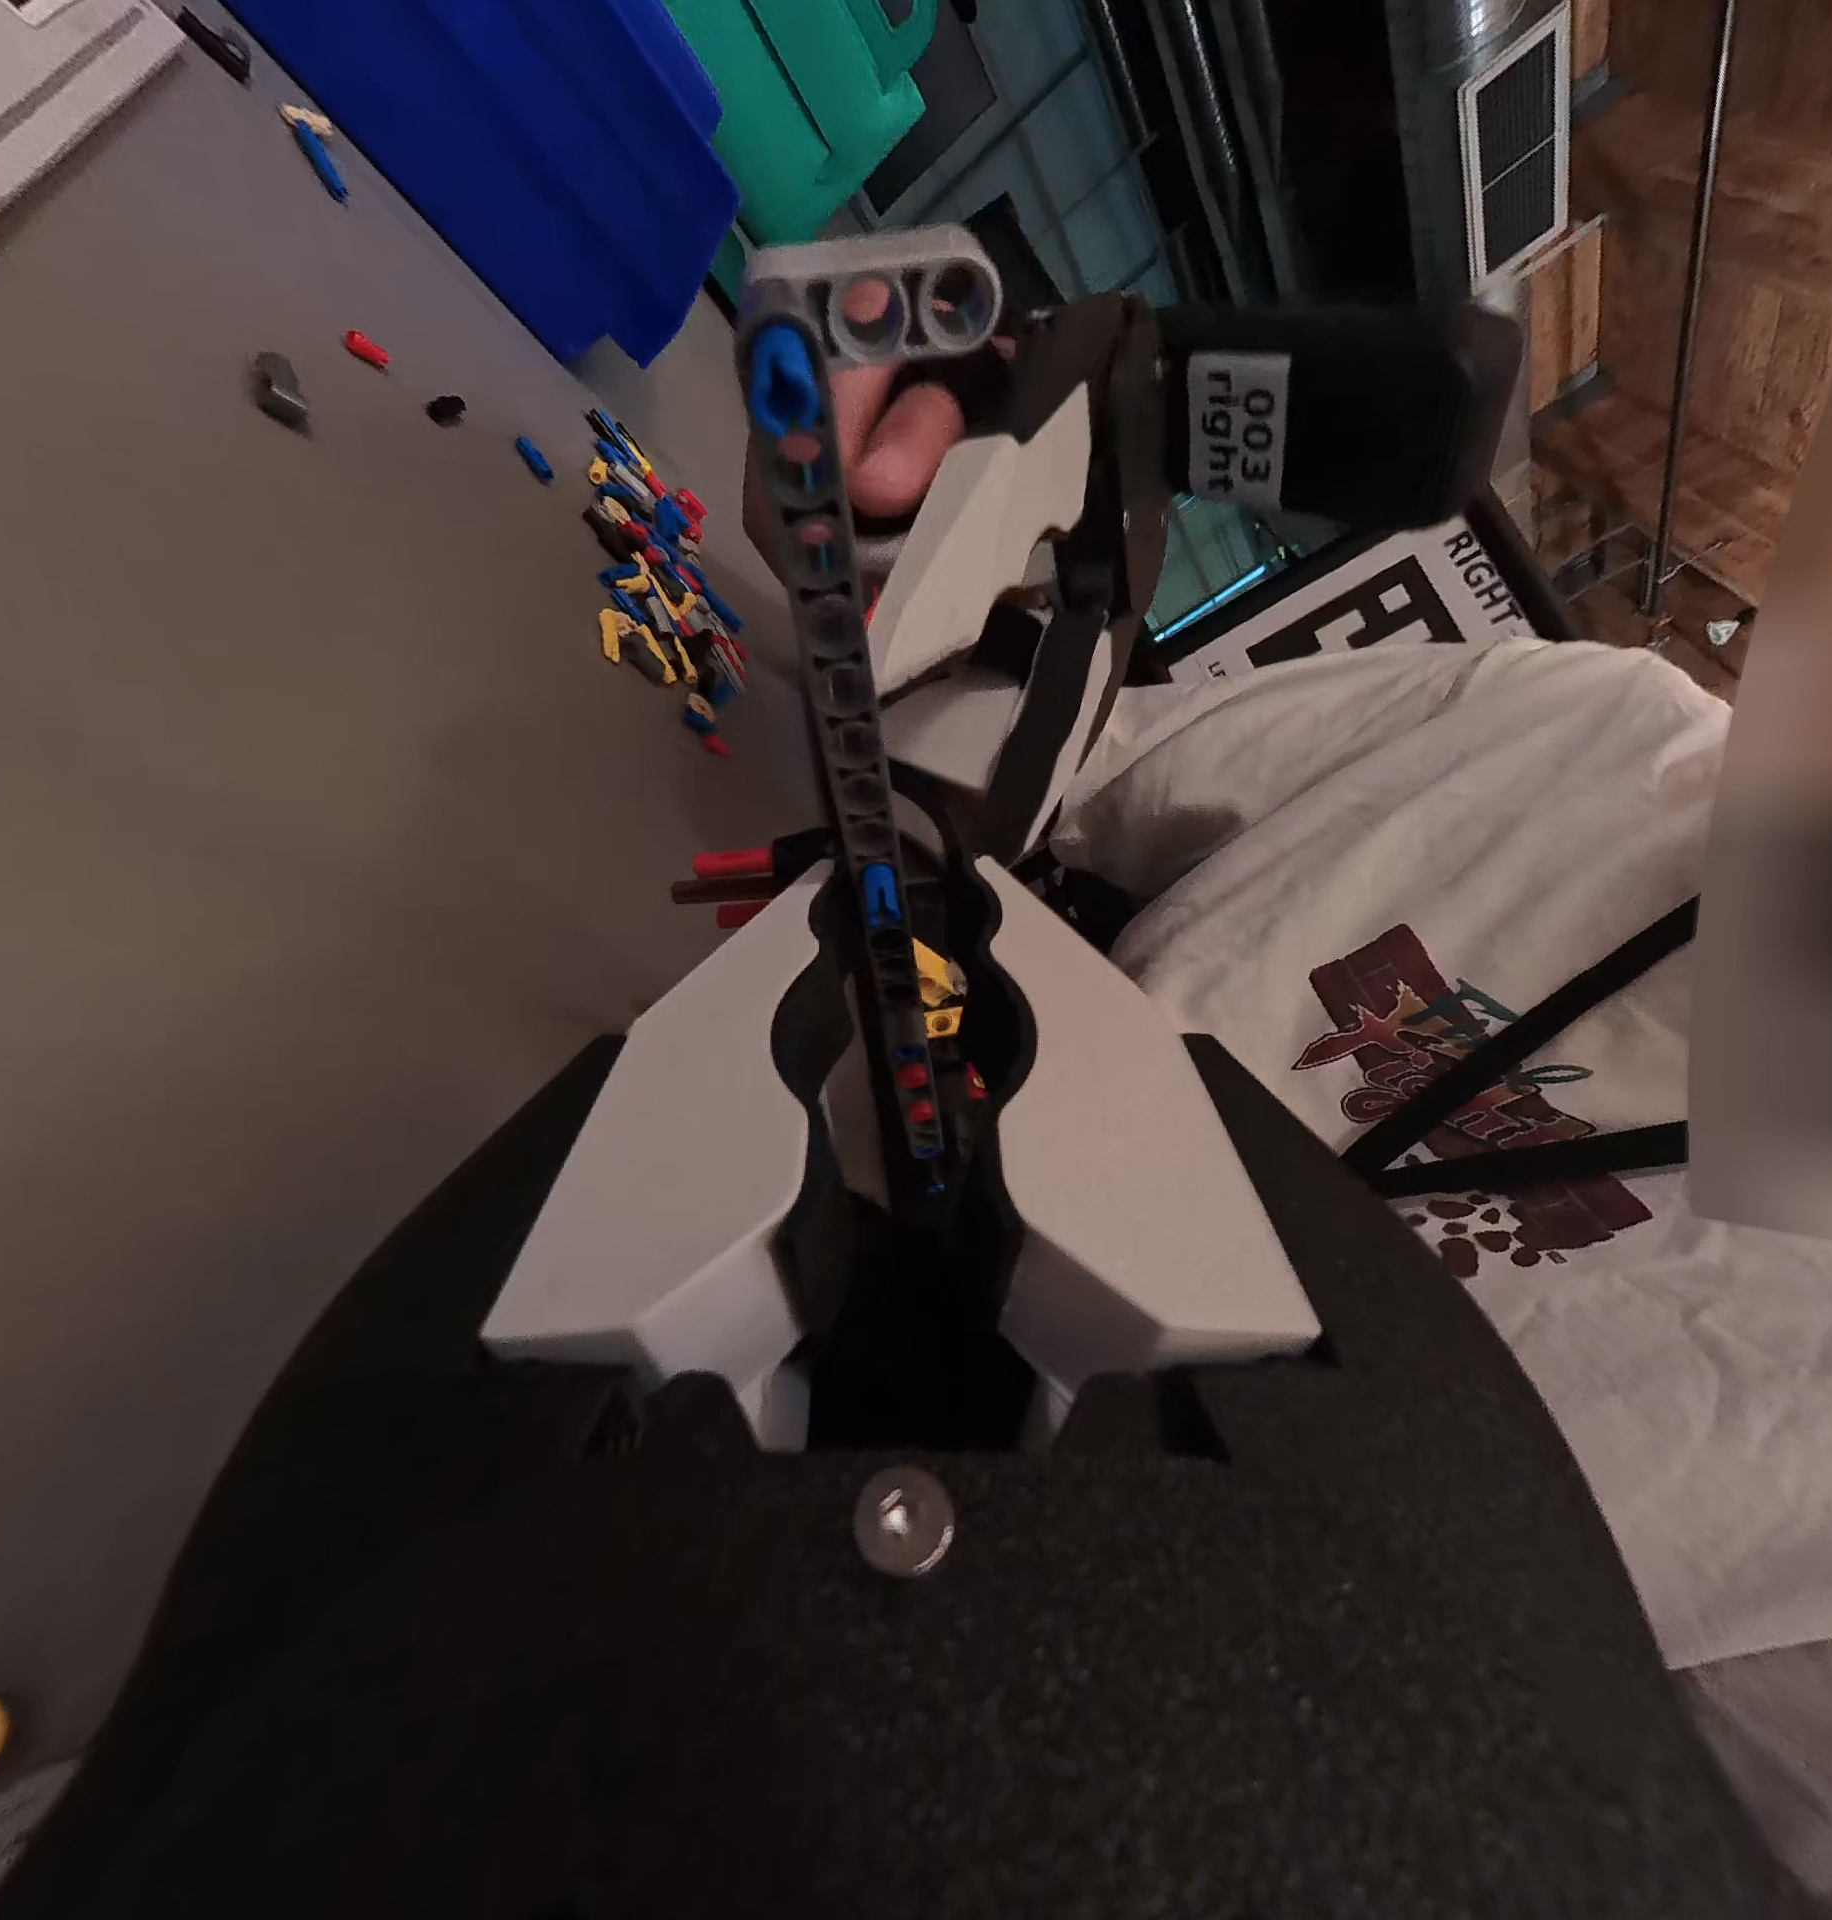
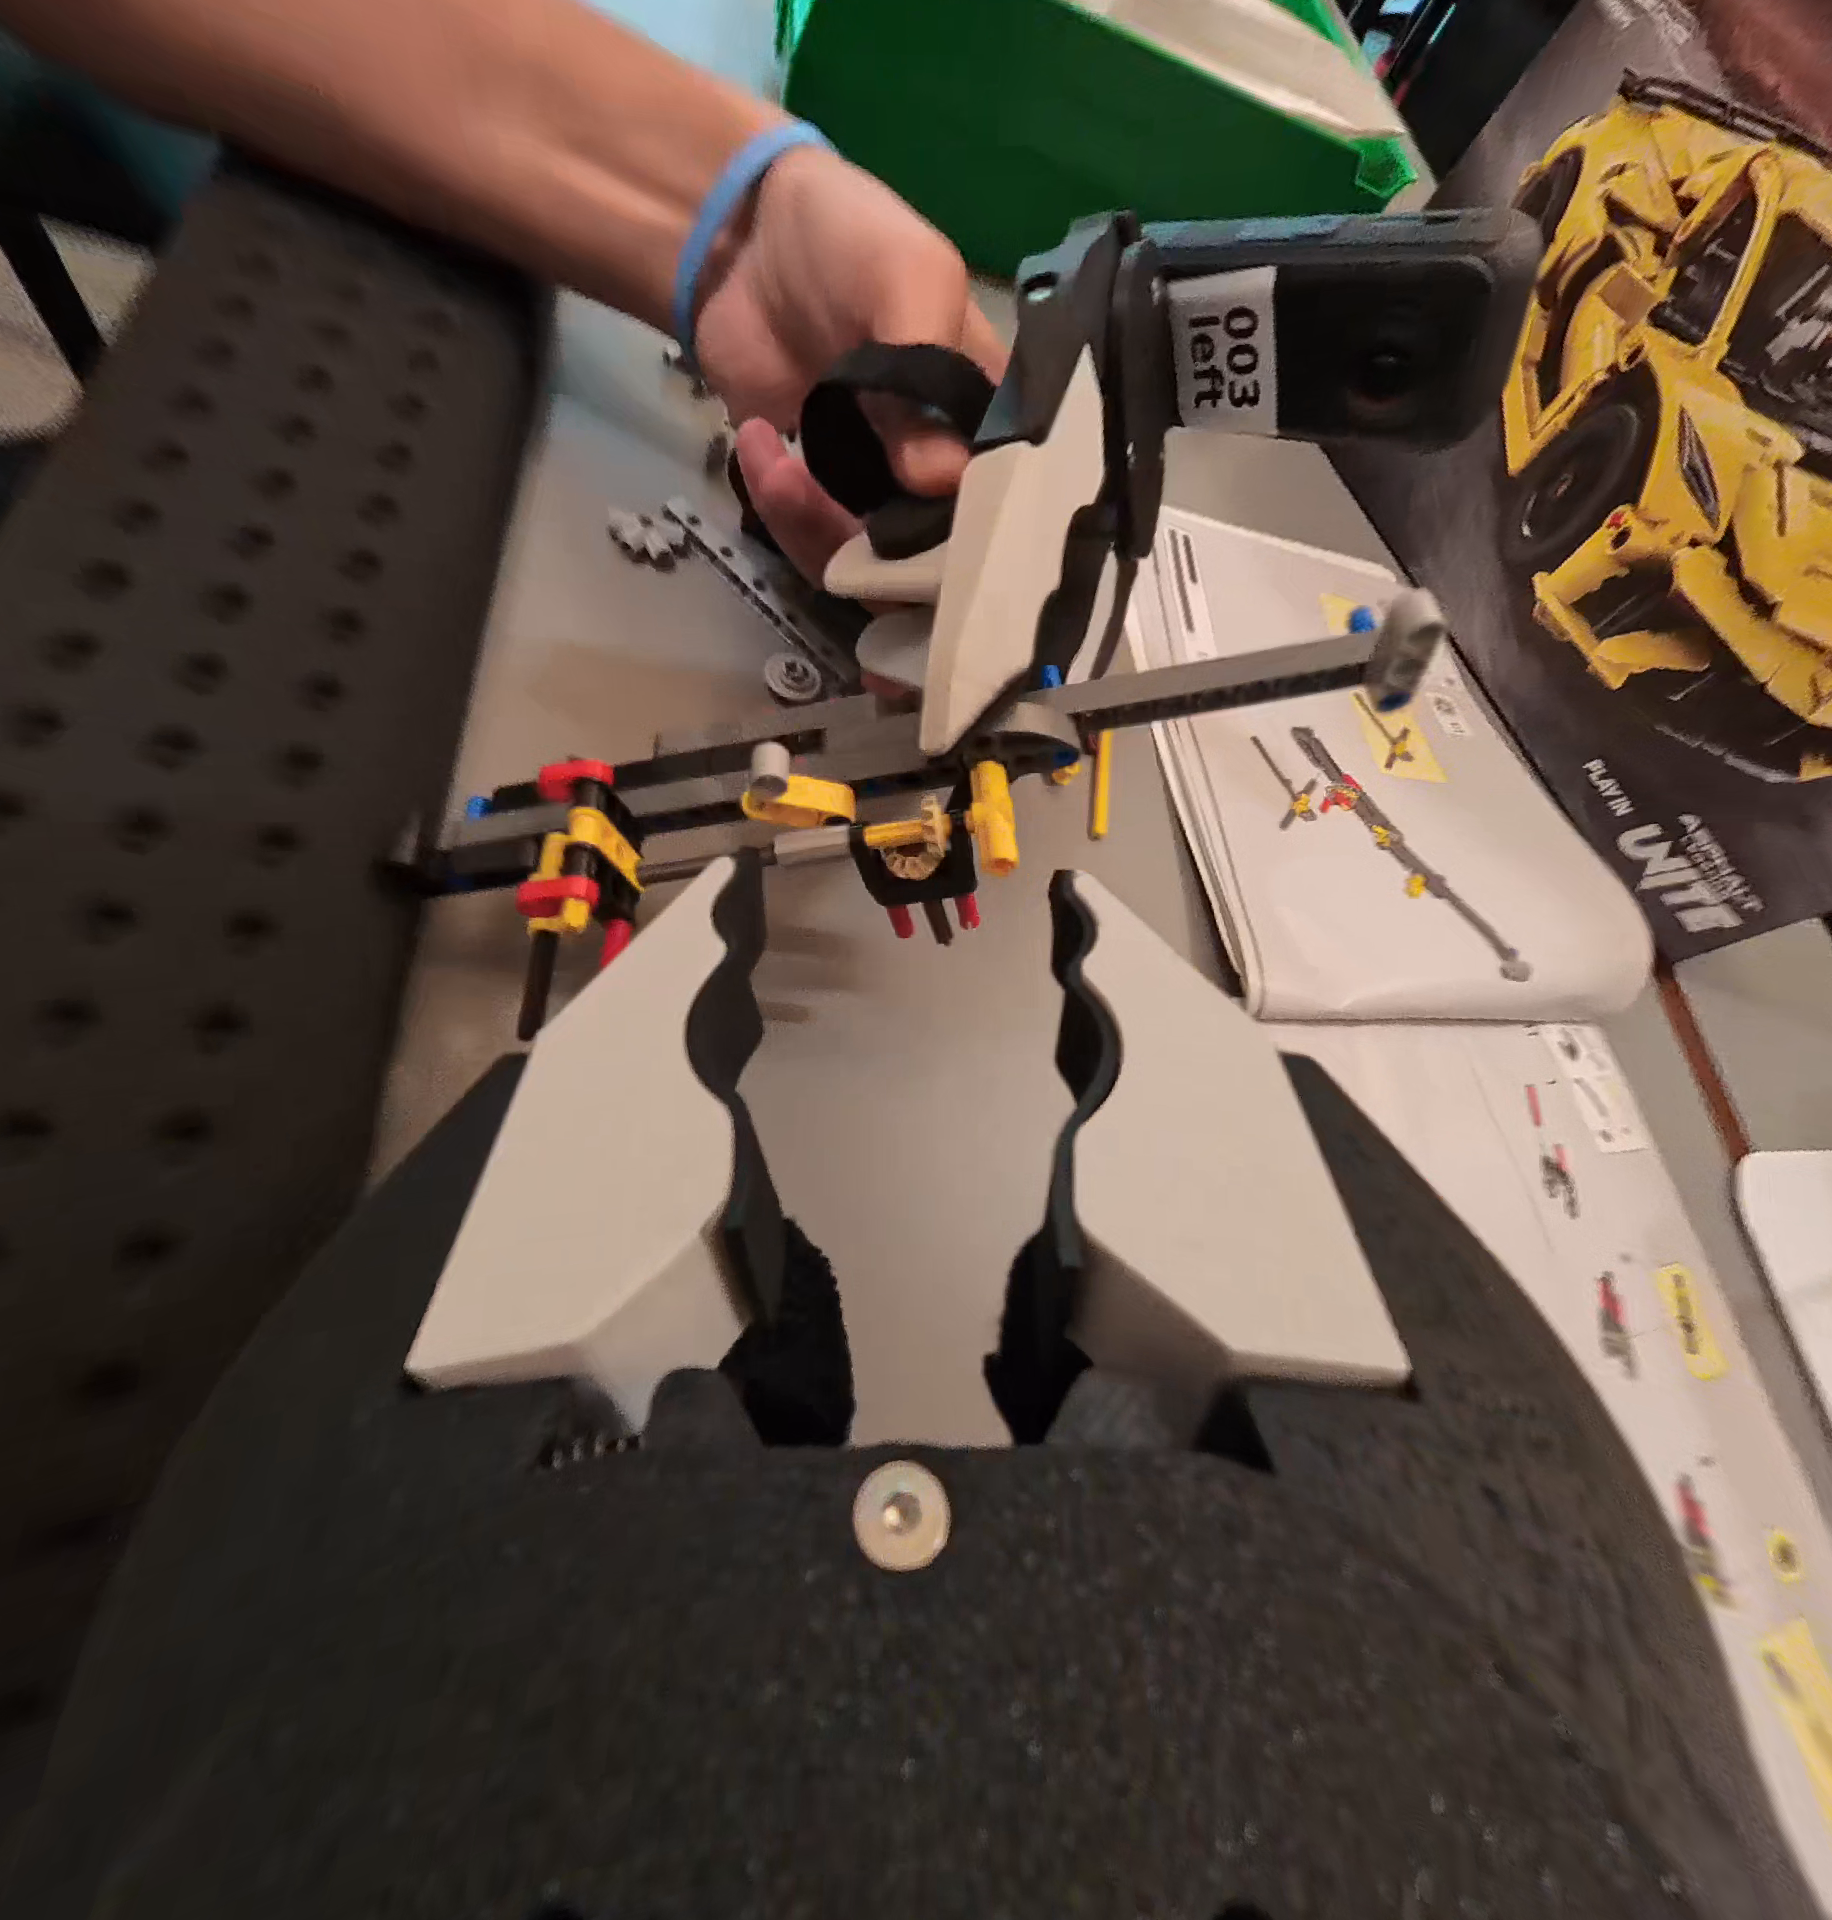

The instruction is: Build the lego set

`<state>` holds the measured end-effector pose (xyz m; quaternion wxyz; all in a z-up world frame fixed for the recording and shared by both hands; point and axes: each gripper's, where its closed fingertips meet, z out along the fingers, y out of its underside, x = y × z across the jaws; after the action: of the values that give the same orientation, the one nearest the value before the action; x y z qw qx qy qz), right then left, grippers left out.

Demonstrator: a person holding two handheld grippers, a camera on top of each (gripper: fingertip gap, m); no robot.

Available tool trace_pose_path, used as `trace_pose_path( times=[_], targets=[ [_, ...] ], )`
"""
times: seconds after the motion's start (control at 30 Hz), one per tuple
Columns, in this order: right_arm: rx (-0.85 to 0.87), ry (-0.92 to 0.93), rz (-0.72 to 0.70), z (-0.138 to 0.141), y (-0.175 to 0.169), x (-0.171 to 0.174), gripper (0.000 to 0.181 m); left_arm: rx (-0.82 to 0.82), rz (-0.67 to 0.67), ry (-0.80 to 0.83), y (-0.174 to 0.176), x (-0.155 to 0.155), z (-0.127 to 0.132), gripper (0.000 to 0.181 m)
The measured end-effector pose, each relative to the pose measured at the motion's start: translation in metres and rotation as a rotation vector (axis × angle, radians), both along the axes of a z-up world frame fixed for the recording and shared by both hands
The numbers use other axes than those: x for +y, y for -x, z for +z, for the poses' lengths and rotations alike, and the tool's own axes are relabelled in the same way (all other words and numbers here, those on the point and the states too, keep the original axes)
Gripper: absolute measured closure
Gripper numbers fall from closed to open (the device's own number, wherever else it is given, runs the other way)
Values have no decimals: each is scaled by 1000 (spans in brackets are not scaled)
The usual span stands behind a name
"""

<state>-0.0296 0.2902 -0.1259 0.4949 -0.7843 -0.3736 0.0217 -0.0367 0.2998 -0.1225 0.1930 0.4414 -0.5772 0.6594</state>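
In my right wrist view the dark perforated panel (image 2: 164, 727) fills the far left, and just past it the long lego assembly (image 2: 746, 800) stretches across in front of me — dark beams with yellow and red connectors, a tan gear in a black frame hanging under its middle. I carry it clear of the grey table (image 2: 600, 623) in my left gripper (image 2: 1005, 717), whose grey fingers are clenched on the beam partway along, so both ends stay free to work on. My hand (image 2: 829, 312) grips that tool from behind. My right gripper (image 2: 891, 904) is released, its jaws spread wide just below the gear frame, holding nothing; I judge it is lined up to take or press something there. Further right the grey beam ends in a pale elbow piece (image 2: 1411, 644), and beneath it lies the open instruction booklet (image 2: 1411, 831), kept close for checking the step, with the box showing a yellow car (image 2: 1670, 468) beyond. In my left wrist view the loose pile of small parts (image 1: 663, 582) sits on the table to the left, the held beam (image 1: 839, 675) rising from my closed jaws at centre.
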Motion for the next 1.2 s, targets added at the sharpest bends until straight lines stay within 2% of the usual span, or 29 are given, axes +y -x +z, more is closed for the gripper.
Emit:
trace_pose_path(
  times=[0.1, 0.3, 0.33, 0.57, 0.67, 0.73, 1.0, 1.13, 1.2],
  targets=[
    [-110, -19, 22, -10, 1, 7, 128, 17, 13, 5, -3, 3, -2, 169],
    [-60, 36, 70, -19, 8, 9, 127, 20, -5, -16, -1, 0, -6, 168],
    [-66, 24, 65, -19, 8, 10, 133, 20, -11, -19, 0, -1, -7, 168],
    [-137, 59, 53, -28, 6, 10, 136, 38, -2, -73, -1, -2, -16, 169],
    [-117, 27, 56, -19, 3, 11, 167, 22, -28, -67, 2, -7, -13, 168],
    [-184, 13, 52, -27, 1, 11, 167, 37, -14, -101, 0, -7, -18, 168],
    [-8, 41, 4, -25, 1, 10, 165, 43, -16, -93, 0, -7, -17, 168],
    [-18, 52, -44, -26, -5, 13, 167, 31, 24, -108, -6, -4, -17, 168],
    [12, 58, -113, -28, -14, 17, 168, 16, 85, -143, -14, 2, -17, 153]
  ],
)
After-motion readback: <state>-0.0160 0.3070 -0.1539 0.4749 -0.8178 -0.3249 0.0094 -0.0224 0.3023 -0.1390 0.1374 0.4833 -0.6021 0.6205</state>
